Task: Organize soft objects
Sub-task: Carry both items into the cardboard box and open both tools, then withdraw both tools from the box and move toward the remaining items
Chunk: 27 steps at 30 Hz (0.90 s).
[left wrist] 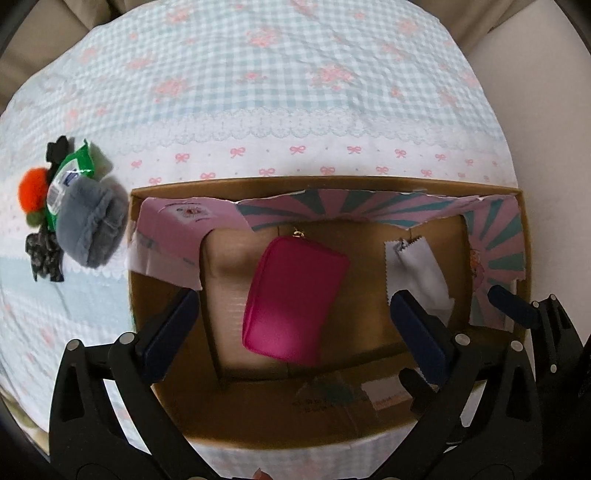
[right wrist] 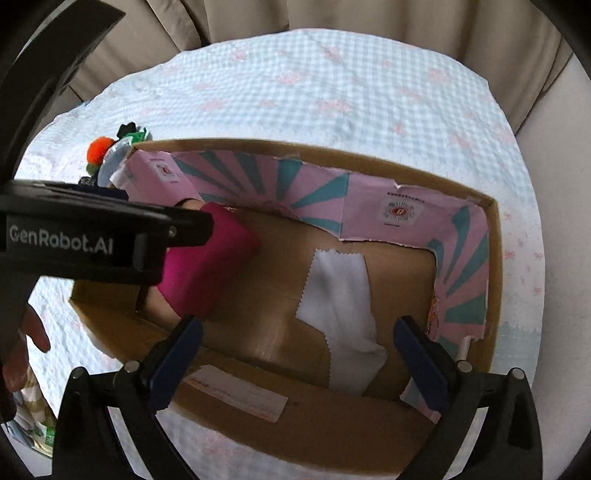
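Note:
An open cardboard box (left wrist: 332, 184) (right wrist: 495, 258) sits on the checked bedcover. Inside lie a magenta zip pouch (left wrist: 295, 299) (right wrist: 210, 258) and a white cloth (left wrist: 417, 273) (right wrist: 340, 314). My left gripper (left wrist: 295, 325) is open and empty, hovering over the pouch. My right gripper (right wrist: 295, 354) is open and empty above the white cloth; its fingers also show at the right edge of the left wrist view. Left of the box lies a pile: a grey plush (left wrist: 92, 225), an orange pom-pom (left wrist: 35, 188) (right wrist: 99, 147), a green packet (left wrist: 74, 166) and dark fabric pieces (left wrist: 44, 254).
The box is lined with torn pink and teal paper (left wrist: 369, 210) (right wrist: 406, 214). Beige curtains (right wrist: 332, 22) hang behind the bed. The left gripper's body (right wrist: 92, 236) crosses the right wrist view. A hand (right wrist: 22, 347) shows at the left edge.

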Available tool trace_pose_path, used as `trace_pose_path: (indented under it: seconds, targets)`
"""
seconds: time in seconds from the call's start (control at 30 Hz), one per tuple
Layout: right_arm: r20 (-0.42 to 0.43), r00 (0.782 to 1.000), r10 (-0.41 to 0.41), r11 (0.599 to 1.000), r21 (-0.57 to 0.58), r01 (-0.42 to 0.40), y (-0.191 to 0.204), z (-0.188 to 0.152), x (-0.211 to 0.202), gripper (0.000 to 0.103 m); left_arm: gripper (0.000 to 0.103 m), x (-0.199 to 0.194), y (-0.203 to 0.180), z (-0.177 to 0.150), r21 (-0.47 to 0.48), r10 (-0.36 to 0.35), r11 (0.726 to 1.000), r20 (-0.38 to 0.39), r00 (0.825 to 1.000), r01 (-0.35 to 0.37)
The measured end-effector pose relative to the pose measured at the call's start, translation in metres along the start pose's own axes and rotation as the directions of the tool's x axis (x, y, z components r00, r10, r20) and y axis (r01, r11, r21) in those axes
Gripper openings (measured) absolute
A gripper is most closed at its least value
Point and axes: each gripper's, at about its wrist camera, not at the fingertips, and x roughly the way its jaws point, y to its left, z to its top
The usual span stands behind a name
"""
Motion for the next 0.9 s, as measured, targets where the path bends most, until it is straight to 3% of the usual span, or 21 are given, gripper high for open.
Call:
trace_pose_path:
  seconds: [0.3,0.57,0.73,0.9]
  targets:
    - [0.062,0.998,-0.029,1.0,0.007,0.028,0.009,-0.002,-0.047,0.103,0.103,-0.05,-0.004,-0.024,0.028,-0.019,0.999,0.085,0.996,0.017]
    - [0.137,0.989,-0.055,0.998,0.033,0.051,0.032,-0.011,-0.122,0.103,0.103,-0.135,0.005,-0.057,0.049,-0.052,0.998,0.197,0.979,0.043]
    - [0.212,0.975,-0.074,0.996,0.055,0.064,0.058,-0.015,-0.177,0.103,0.103,-0.196,0.02,-0.083,0.069,-0.053,0.997,0.279,0.959,0.035]
    - [0.27,0.959,-0.081,0.995,0.073,0.064,0.088,-0.018,-0.222,0.103,0.103,-0.256,0.045,-0.112,0.065,-0.049,0.998,0.379,0.924,0.026]
